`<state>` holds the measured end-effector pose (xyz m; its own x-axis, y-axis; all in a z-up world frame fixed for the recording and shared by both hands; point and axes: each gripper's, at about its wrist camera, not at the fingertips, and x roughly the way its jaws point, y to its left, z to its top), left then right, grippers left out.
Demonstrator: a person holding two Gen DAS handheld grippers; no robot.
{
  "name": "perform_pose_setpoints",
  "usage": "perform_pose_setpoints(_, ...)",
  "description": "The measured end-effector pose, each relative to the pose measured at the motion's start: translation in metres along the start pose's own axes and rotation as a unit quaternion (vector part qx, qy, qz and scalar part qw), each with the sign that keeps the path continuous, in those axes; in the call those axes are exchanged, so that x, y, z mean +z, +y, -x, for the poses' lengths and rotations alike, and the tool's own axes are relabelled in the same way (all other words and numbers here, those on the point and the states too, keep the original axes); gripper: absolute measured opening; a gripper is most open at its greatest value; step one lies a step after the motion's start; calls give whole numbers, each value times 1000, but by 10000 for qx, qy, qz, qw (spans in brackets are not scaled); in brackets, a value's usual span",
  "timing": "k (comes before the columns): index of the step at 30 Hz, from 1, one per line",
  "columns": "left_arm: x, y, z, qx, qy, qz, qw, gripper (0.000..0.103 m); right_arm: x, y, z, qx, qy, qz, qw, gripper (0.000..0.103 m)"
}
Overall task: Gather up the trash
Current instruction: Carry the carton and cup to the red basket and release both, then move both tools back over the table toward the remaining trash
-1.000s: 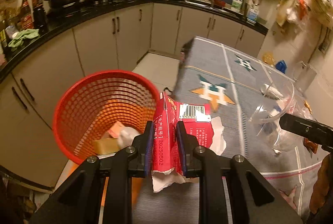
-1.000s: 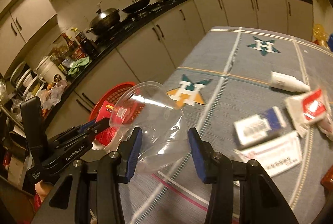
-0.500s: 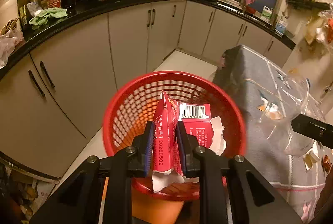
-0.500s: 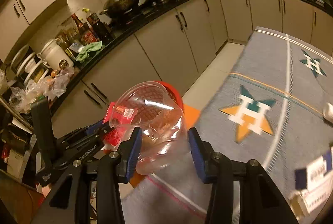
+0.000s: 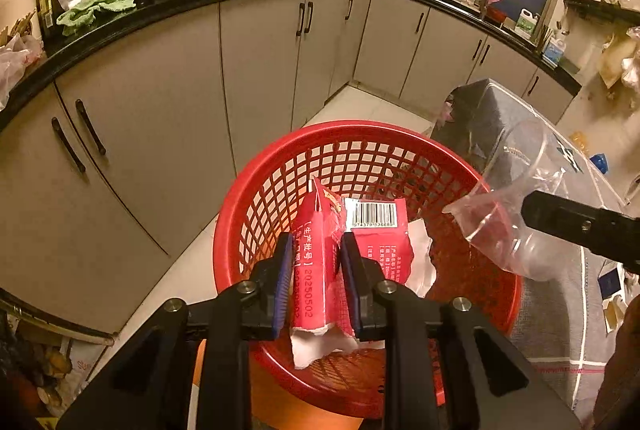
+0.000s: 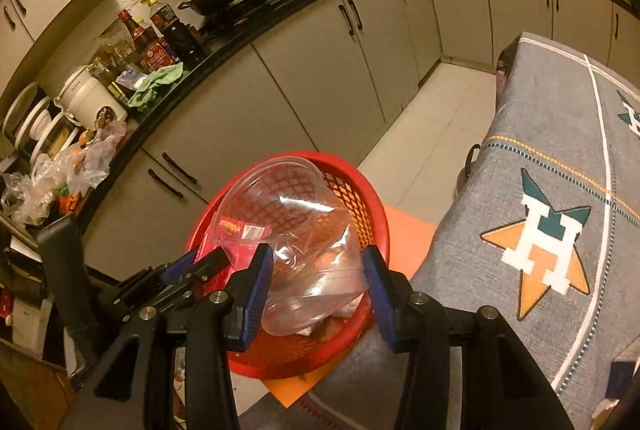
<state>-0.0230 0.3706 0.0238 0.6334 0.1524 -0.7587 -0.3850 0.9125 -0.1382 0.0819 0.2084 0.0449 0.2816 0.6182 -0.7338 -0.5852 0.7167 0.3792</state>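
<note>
My left gripper (image 5: 316, 242) holds a torn red carton (image 5: 318, 226) with a barcode over the red mesh basket (image 5: 360, 129). Its jaws are opening, with the carton still between the pads. My right gripper (image 6: 318, 254) is shut on a crumpled clear plastic cup (image 6: 288, 214), held above the basket's rim (image 6: 362, 184) on the table side. In the left wrist view the cup (image 5: 516, 198) hangs at the right, over the basket's right edge. The left gripper (image 6: 200, 262) shows in the right wrist view just left of the cup.
The basket stands on an orange base (image 6: 406, 230) on the floor between grey kitchen cabinets (image 5: 168, 102) and the cloth-covered table (image 6: 540, 150). Bottles, a green rag (image 5: 96, 8) and pans crowd the black counter. A few packets lie at the table's far right edge.
Both grippers swung from over the table to over the basket, sinking slightly. The carton and the cup stayed in their grips. The basket now fills the middle of both views.
</note>
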Motion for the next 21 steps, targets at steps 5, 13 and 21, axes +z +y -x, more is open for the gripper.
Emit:
perform_pose_setpoints(5, 0, -3, 7, 26, -136, -4, 9999, 48, 0, 1, 0, 18, -32, -58, 10000, 66)
perform_pose_setpoints(13, -5, -9, 31, 19, -276, -67, 9996, 48, -11, -8, 28, 100, -179, -128, 9997, 66)
perform_pose_setpoints(21, -17, -21, 65, -54, -448, -181, 9988, 49, -34, -13, 61, 226, -232, -202, 9993, 66)
